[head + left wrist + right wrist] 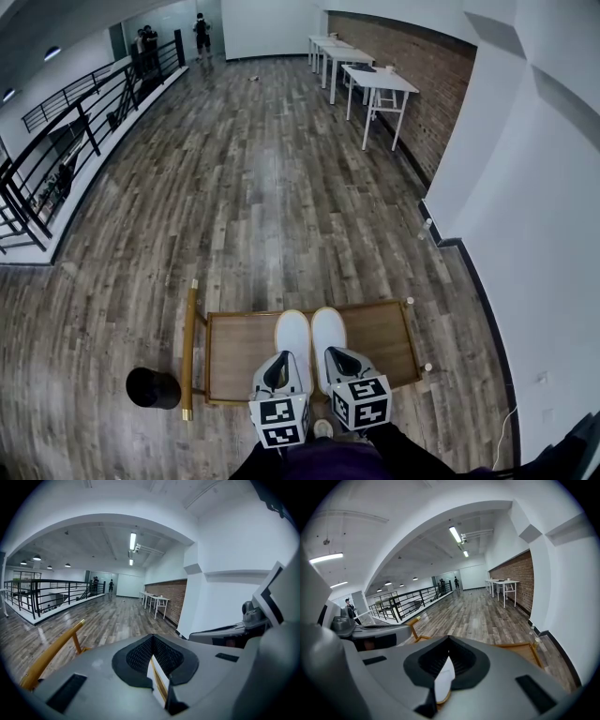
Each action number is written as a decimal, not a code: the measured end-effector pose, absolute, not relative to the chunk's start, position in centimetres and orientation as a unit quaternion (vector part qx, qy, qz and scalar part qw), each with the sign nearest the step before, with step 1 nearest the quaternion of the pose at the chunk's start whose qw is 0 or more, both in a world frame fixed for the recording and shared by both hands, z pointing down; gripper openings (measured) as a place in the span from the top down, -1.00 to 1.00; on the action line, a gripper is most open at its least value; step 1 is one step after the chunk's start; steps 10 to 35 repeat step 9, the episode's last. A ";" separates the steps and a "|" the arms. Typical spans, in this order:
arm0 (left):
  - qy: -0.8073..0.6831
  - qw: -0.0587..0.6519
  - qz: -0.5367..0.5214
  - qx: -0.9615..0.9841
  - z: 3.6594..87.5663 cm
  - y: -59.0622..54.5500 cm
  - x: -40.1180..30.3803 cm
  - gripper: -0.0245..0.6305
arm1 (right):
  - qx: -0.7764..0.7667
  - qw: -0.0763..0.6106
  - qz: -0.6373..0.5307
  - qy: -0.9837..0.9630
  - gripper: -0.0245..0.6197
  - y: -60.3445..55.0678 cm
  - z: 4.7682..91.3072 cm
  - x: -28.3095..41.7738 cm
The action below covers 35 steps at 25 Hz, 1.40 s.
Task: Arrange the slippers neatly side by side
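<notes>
Head view, nearest first: left gripper [278,372] and right gripper [343,362] sit at 6 o'clock, side by side, both over the near edge of a low wooden table [234,349]. Left gripper view: the left gripper [152,654] has its jaws closed together, nothing clamped; only a white sliver of slipper [156,673] and a wood edge show through the slit below the tips. Right gripper view: the right gripper [449,656] is likewise clenched on nothing, with a white strip of slipper [443,679] visible through the gap. Just beyond the tips, the left slipper [293,334] and right slipper [328,330], both white, lie side by side on the table, parallel, toes toward 12 o'clock, inner edges touching or nearly so. Whether the tips touch the heels cannot be told. At 9 o'clock of the table: a yellow wooden rail [188,347] along its left side, then a black round object [153,387] on the plank floor [253,197]. Far field: white tables [378,82] at 1 o'clock against a brick wall [412,66]; black railing [75,122] at 10 o'clock; people [202,33] standing at 11 o'clock, far end.
</notes>
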State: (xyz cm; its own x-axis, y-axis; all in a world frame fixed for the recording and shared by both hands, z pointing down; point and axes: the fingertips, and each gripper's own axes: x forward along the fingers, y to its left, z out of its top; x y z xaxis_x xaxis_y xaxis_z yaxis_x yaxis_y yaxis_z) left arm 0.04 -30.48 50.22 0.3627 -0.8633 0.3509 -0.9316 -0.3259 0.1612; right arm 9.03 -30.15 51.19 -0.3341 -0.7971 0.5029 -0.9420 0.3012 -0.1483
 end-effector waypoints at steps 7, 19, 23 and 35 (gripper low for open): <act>-0.555 0.167 0.100 0.809 49.9 -30.8 -0.1 0.93 | 0.552 0.170 0.211 -0.789 0.93 -30.2 51.0 8.8; -0.556 0.168 0.099 0.808 49.9 -30.8 -0.1 0.93 | 0.552 0.170 0.209 -0.789 0.93 -30.2 50.9 8.8; -0.556 0.168 0.099 0.808 49.9 -30.8 -0.1 0.93 | 0.552 0.170 0.209 -0.789 0.93 -30.2 50.9 8.8; -0.556 0.168 0.099 0.808 49.9 -30.8 -0.1 0.93 | 0.552 0.170 0.209 -0.789 0.93 -30.2 50.9 8.8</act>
